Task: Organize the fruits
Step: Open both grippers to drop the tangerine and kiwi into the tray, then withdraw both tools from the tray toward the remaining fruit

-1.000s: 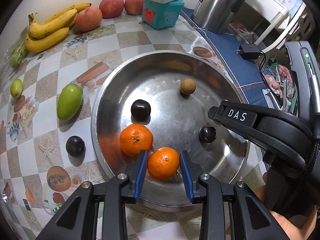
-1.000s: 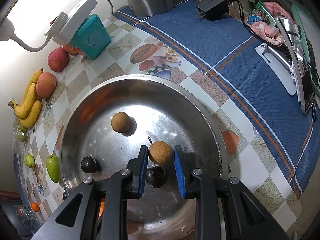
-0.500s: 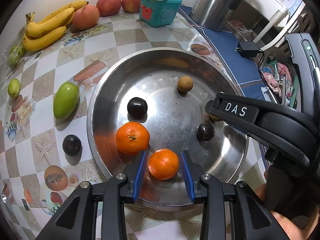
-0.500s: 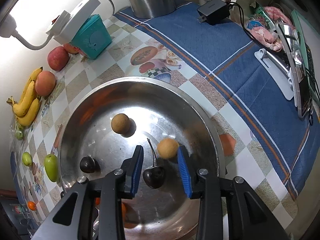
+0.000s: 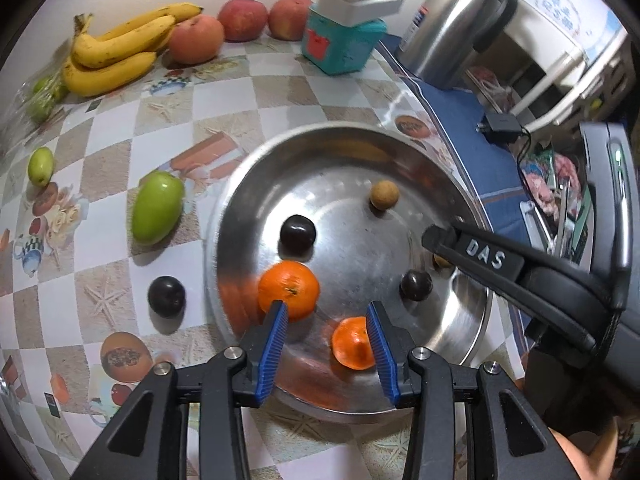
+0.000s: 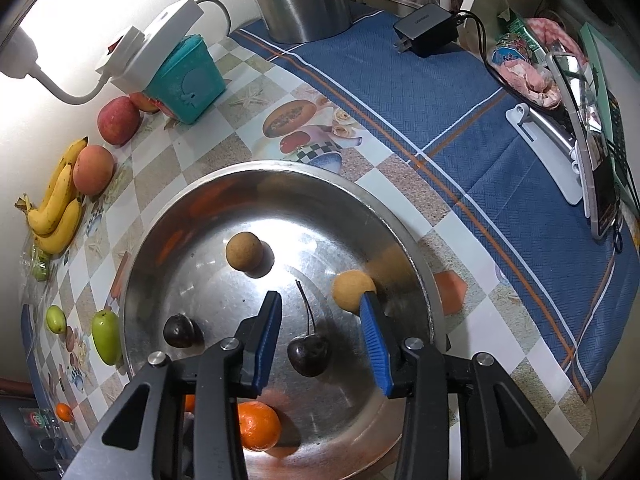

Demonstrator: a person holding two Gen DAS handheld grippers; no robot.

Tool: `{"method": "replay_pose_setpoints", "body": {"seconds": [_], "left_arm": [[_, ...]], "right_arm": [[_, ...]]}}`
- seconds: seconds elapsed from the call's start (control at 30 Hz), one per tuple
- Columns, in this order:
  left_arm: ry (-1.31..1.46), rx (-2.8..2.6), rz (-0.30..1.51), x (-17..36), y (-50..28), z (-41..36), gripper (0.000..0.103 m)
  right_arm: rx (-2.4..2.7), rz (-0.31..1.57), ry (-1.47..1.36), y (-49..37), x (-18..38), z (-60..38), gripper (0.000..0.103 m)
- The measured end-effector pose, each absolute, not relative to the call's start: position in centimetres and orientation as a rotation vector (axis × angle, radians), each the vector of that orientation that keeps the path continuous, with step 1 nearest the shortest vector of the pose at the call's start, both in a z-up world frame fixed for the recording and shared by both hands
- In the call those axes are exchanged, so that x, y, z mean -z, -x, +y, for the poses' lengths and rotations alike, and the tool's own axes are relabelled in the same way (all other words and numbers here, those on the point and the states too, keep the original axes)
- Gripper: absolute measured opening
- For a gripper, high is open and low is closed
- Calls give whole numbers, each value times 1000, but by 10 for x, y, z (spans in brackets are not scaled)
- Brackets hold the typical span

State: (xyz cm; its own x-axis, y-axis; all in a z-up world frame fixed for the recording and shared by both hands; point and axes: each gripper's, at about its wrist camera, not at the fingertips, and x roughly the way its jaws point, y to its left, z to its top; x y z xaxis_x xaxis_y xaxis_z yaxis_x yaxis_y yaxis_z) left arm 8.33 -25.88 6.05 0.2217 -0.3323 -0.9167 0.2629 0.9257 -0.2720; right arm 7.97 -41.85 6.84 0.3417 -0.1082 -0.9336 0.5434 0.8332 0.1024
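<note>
A steel basin [image 5: 224, 240] holds two oranges, two dark cherries and two longans. My left gripper [image 5: 325, 308] is open over its near side. A blurred orange [image 5: 354, 342] lies loose between the fingers, against the right pad and apart from the left one. The other orange [image 5: 289, 290] sits by the left fingertip. My right gripper [image 6: 320, 300] has its jaws opening. A longan [image 6: 352, 292] rests free at its right fingertip, and a stemmed cherry [image 6: 309, 356] lies on the basin floor below the gap. A second longan [image 6: 244, 257] sits farther in.
On the checkered cloth left of the basin lie a dark plum [image 5: 166, 296], a green mango [image 5: 157, 206] and a small green fruit [image 5: 40, 165]. Bananas [image 5: 116, 56], peaches, a teal box [image 5: 340, 46] and a steel kettle [image 5: 452, 28] line the back. Blue cloth with a charger [image 6: 428, 34] lies right.
Both grippers have opened. The left let go of its orange, which rolled toward the right pad. The right let go of the longan, which rolled out past its right fingertip.
</note>
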Motion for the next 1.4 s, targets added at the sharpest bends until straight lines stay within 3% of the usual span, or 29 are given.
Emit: {"method": "replay_pose_setpoints", "body": {"seconds": [0.53,1.4], "left_arm": [[264,214,1230,-72,-113,-177,45],[384,-43,1159,-78,-119,-88,57]], "right_arm": [[405,1161,-404,-83,-72,-401,42],[249,1159,-265,-91,-86,-330,42]]}}
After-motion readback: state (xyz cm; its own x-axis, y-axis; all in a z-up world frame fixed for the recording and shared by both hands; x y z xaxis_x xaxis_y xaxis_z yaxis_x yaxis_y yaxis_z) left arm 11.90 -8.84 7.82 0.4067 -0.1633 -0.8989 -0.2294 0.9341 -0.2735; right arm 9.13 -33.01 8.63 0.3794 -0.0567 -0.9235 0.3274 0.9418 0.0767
